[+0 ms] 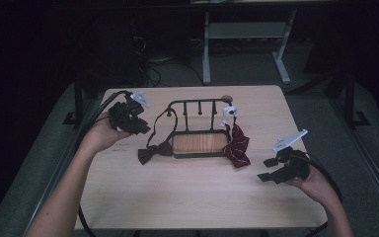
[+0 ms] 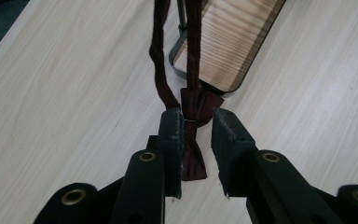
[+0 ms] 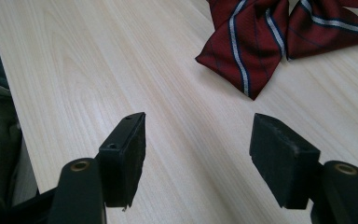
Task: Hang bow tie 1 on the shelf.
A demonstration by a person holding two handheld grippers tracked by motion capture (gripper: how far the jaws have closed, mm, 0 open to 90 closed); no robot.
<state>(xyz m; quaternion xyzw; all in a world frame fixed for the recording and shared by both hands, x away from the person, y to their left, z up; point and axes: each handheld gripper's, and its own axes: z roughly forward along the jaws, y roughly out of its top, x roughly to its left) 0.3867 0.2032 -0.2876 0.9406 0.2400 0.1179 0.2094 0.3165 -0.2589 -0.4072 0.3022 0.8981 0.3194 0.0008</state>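
One dark bow tie (image 2: 193, 140) is lying on the bench (image 1: 177, 192), just beside the left end of the stand (image 1: 200, 144), and its strap (image 2: 158, 60) is hanging as a loop from the stand's rail. In the left gripper view this bow tie is sitting between the two black fingers (image 2: 172, 140) of the left gripper (image 2: 196, 142). The left finger is lying against the edge of the cloth, while the right finger is standing a little apart from it, so the fingers are partly open and are not pressing on the tie. In the high view the left gripper (image 1: 131, 118) is showing near the left edge of the bench, held by the person's left hand (image 1: 103, 136).

There is one stand only: a wooden base in a dark metal frame, with a rail on three posts.

One second bow tie, red with light stripes (image 1: 237, 148), is hanging from a white clip (image 1: 228, 116) at the right end of the rail, and its lower part is resting on the bench. So two bow ties are counted in all.

The right gripper (image 3: 198, 149) is hovering over bare bench, apart from the striped bow tie (image 3: 261, 42). Its two fingers (image 3: 126, 154) are standing wide open, with nothing between them. In the high view it (image 1: 271, 170) is sitting near the right edge.
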